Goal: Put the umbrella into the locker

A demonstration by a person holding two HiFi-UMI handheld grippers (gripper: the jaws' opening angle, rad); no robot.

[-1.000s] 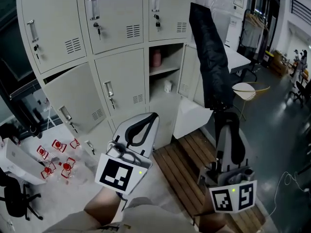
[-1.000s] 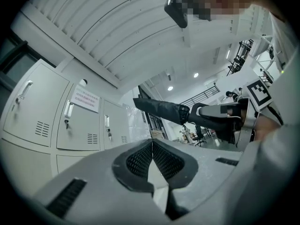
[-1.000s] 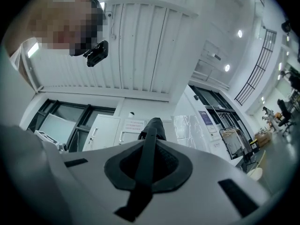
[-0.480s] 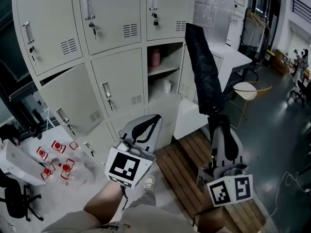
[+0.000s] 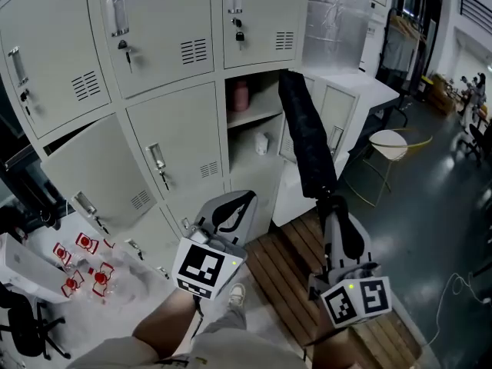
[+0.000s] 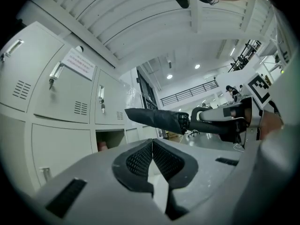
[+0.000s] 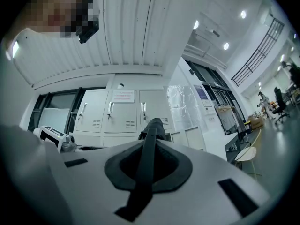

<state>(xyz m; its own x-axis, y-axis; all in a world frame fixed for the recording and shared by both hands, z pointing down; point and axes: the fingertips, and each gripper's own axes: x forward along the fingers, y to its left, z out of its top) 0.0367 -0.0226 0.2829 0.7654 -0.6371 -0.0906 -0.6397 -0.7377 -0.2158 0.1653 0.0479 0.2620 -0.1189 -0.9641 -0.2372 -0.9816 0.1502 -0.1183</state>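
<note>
A folded black umbrella [image 5: 306, 141] stands nearly upright, its top leaning left across the open locker compartment [image 5: 257, 133]. My right gripper [image 5: 332, 204] is shut on the umbrella's handle end, below the canopy. In the right gripper view the dark handle [image 7: 146, 165] runs between the jaws, with the lockers [image 7: 110, 118] beyond. My left gripper [image 5: 233, 200] is shut on nothing, low and left of the umbrella, below the open compartment. The left gripper view shows its pads [image 6: 140, 161] pressed together and the umbrella [image 6: 157, 118] crossing ahead. Inside the locker a pink bottle [image 5: 241, 96] sits on the upper shelf.
The locker's door [image 5: 323, 118] hangs open to the right of the compartment. A slatted wooden platform [image 5: 288, 264] lies on the floor below. Red-and-white items [image 5: 77, 264] are scattered at left. A round stool [image 5: 390, 146] and a white table [image 5: 361, 87] stand at right.
My right gripper has carried the umbrella left, and its top now overlaps the open compartment. The left gripper stays shut and has barely shifted.
</note>
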